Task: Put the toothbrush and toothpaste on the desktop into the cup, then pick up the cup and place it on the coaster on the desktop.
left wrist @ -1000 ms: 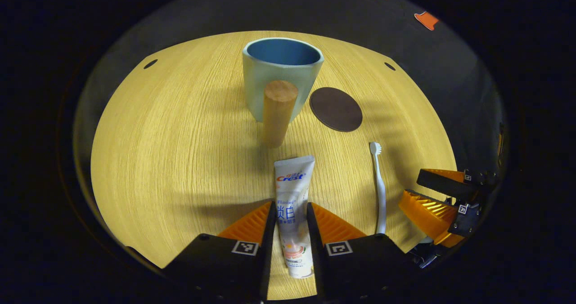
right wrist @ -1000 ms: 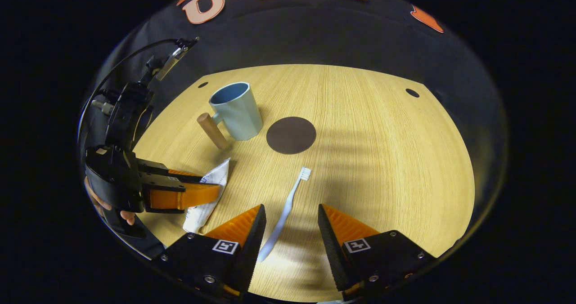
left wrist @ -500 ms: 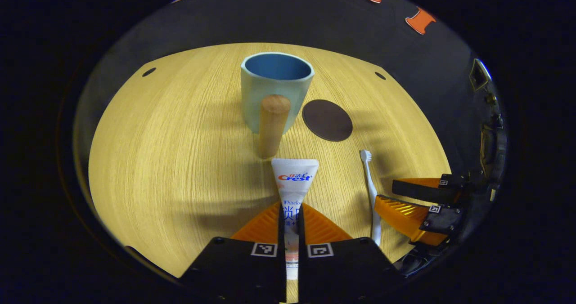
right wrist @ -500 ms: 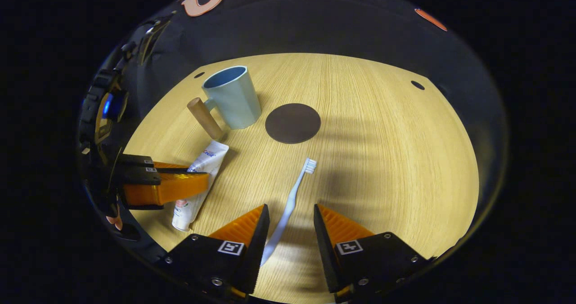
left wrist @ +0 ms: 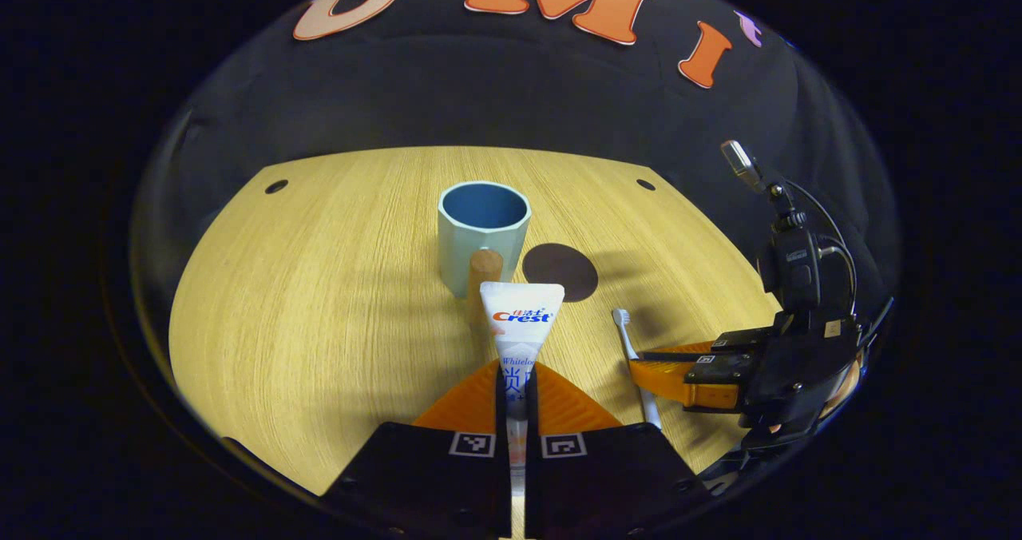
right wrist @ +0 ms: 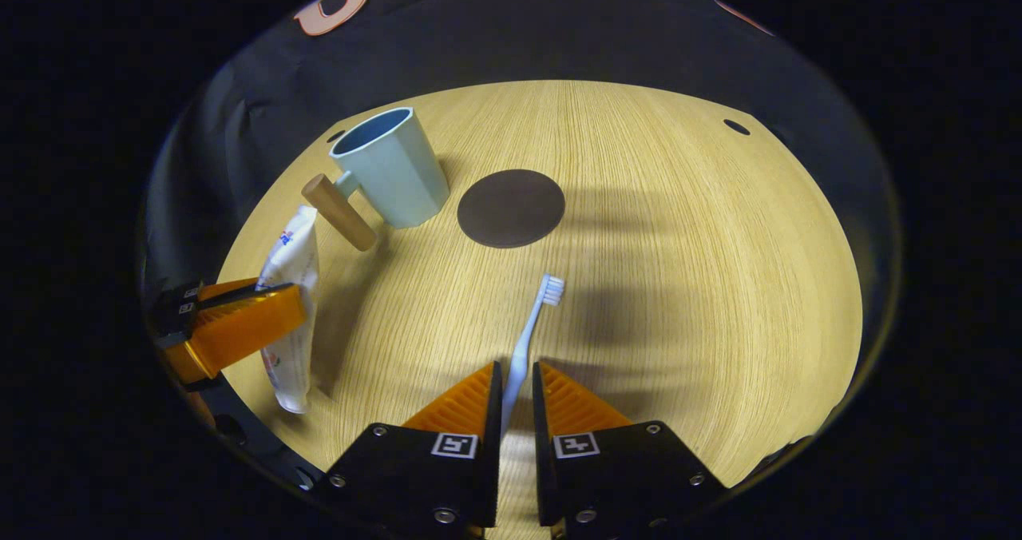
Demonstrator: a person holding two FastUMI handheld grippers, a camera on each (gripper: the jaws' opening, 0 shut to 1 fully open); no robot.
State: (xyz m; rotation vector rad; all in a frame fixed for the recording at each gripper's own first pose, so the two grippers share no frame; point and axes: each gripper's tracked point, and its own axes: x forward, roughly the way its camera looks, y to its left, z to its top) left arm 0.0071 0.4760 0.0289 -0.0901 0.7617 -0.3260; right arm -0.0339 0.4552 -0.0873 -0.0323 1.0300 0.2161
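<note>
Toothpaste sits nearest in the left gripper view, a white tube with a flat crimped end and coloured print, clamped between the two fingers of the left gripper, which are closed on its lower body. The crimped end points away toward the cup. In the right gripper view the same tube appears lifted off the worktop, tilted, with its cap end hanging low and a shadow cast beside it.

The right gripper has its fingers drawn in on the handle of the toothbrush, a slim white brush with a pale handle and a small bristled head. The head lies on the wood and points toward the coaster. Whether both fingers actually press on the handle is hard to tell, though the gap is only as wide as the handle.

Farther off lies the coaster, a flat dark brown disc on the light wood-grain worktop, just beside the cup.

The cup stands upright beyond it, pale blue-green outside with faceted walls and a deeper blue inside, empty. Its handle is a plain wooden peg sticking out on a short stem toward the left gripper.
</note>
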